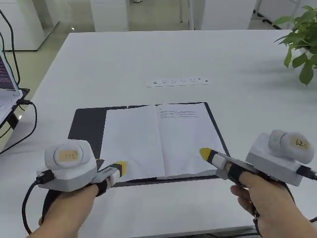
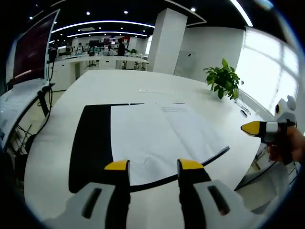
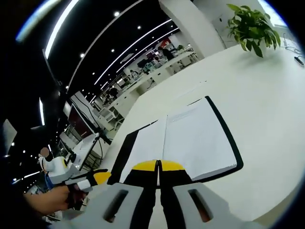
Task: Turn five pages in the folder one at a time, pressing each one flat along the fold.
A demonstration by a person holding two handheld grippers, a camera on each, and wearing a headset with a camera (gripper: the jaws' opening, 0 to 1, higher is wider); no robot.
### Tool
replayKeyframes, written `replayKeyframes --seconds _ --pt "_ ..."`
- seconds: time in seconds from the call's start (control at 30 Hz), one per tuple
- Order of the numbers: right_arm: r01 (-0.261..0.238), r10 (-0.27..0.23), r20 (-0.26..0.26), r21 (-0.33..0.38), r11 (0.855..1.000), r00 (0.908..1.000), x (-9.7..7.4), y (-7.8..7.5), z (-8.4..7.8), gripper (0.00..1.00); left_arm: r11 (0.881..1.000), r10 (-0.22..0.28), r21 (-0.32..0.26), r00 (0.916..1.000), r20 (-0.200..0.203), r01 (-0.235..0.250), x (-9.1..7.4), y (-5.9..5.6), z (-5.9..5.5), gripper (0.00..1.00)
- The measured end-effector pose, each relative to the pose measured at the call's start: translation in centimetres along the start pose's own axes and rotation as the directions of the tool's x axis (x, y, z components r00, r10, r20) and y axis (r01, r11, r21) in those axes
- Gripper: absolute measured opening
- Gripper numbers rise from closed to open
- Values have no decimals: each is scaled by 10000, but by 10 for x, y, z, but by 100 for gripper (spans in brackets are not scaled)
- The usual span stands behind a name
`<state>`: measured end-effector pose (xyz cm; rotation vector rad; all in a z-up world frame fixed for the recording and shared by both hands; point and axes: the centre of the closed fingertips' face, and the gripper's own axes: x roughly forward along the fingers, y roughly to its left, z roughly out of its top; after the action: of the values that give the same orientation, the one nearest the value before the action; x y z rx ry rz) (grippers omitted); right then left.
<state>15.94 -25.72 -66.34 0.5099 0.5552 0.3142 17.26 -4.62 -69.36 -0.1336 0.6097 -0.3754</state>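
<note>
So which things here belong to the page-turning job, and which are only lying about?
For the job: open black folder with white pages, left gripper, right gripper.
Lying about: leafy green potted plant, flat white power strip, thin black cable.

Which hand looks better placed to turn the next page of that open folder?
Probably the right, if pages turn leftward. The right tongs, shut, sit at the near edge of the right-hand page; the left tongs, open, sit by the left half of the folder.

Head view looks down from above; both gripper views, low and near, share the folder (image 1: 153,141).
</note>
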Motion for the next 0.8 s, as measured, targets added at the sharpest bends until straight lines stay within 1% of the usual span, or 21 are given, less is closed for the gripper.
replayKeyframes --seconds 0.03,0.1,0.17,0.23,0.3,0.37,0.43,0.47,0.57,0.6,0.67,0.7,0.8 --pt "88 -88 39 -84 9999 10000 -1 -2 2 0 10000 33 -89 10000 53 -32 -4 -2 2 41" --pt "276 -271 186 -237 9993 9995 -3 -6 7 0 9998 37 -198 9998 202 -33 -8 -3 6 42" --pt "423 -413 315 -336 9985 9987 -5 -10 11 0 9998 122 -159 9992 391 -116 -13 -5 10 44" --pt "680 -655 423 -602 9959 9970 -7 -16 14 0 9997 149 -178 9988 474 -141 -17 -6 13 48" --pt "827 -799 380 -777 9935 9961 -8 -21 13 0 9995 163 -278 9979 626 -146 -21 -8 16 52" --pt "880 -850 394 -804 9929 9956 -9 -23 13 0 9995 229 -255 9972 713 -211 -23 -8 18 54" --pt "928 -893 456 -813 9924 9950 -10 -27 13 4 9995 279 -193 9956 895 -262 -27 -8 22 58" --pt "931 -896 459 -803 9924 9949 -10 -27 13 6 9994 291 -200 9954 916 -273 -27 -8 23 59" --pt "1070 -1021 514 -1023 9890 9934 -11 -29 14 16 9993 332 -225 9946 984 -311 -30 -7 24 62" --pt "1116 -1060 540 -1129 9873 9929 -12 -30 15 22 9992 339 -243 9946 981 -317 -31 -7 24 64" --pt "1206 -1152 503 -1237 9850 9921 -12 -33 15 28 9991 347 -276 9945 990 -322 -33 -7 25 65" --pt "1247 -1189 513 -1310 9835 9916 -13 -33 15 31 9991 345 -292 9946 979 -318 -35 -7 25 66" --pt "1304 -1240 506 -1526 9797 9910 -14 -34 17 32 9988 378 -347 9940 1027 -343 -39 -7 27 69"
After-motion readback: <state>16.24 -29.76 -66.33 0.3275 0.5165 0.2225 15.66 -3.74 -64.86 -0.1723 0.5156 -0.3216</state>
